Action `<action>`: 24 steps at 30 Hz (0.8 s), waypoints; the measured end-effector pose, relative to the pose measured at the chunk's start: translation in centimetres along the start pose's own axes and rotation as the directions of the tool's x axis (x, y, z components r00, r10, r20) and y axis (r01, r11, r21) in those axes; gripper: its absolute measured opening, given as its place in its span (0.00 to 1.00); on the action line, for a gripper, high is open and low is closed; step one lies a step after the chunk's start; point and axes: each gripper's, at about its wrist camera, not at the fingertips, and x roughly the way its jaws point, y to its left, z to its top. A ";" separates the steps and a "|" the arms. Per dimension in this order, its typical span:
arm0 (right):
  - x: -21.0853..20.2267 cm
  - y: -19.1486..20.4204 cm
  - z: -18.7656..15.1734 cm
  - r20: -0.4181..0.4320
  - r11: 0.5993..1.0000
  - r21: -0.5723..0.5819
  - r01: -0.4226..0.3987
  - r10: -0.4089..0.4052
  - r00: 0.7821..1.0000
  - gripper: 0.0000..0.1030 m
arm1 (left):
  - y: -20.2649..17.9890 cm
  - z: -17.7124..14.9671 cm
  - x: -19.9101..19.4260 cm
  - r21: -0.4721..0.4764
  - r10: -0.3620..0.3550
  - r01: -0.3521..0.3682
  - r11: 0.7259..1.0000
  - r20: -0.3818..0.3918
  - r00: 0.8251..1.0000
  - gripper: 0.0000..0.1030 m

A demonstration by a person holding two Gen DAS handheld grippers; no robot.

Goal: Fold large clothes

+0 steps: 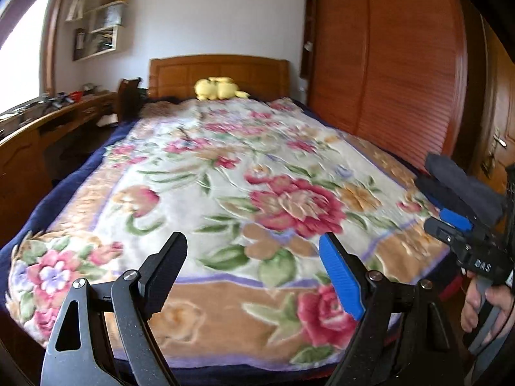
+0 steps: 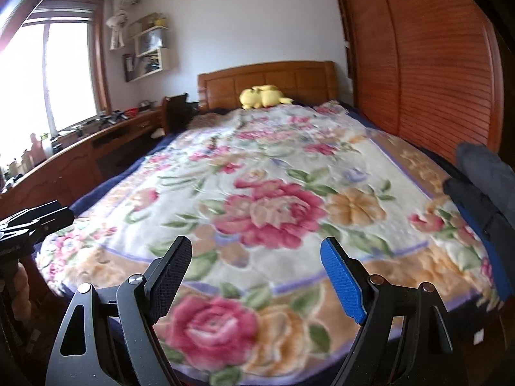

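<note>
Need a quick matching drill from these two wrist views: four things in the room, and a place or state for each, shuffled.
Things:
1. floral blanket
2. yellow plush toy
3. dark garment
4. left gripper

Places or states:
A. at the headboard end of the bed
B. open, holding nothing
C. spread flat across the bed
D. bunched at the bed's right edge, by the wardrobe

Pairs: 1-C, 2-A, 3-D, 4-B
</note>
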 end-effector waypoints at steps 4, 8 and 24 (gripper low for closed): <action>-0.7 0.9 0.4 0.042 1.000 -0.023 -0.015 0.016 0.999 0.81 | 1.6 0.4 -1.5 -0.018 0.037 -0.036 0.999 0.040 0.999 0.82; -1.1 0.8 -0.2 0.069 0.999 -0.028 -0.029 0.031 0.997 0.81 | 2.5 0.4 -2.4 -0.023 0.061 -0.060 0.998 0.063 0.996 0.82; -0.3 1.1 -0.9 0.078 0.998 -0.048 -0.039 0.043 0.996 0.81 | 2.3 0.1 -2.8 -0.005 0.073 -0.073 0.997 0.074 0.995 0.82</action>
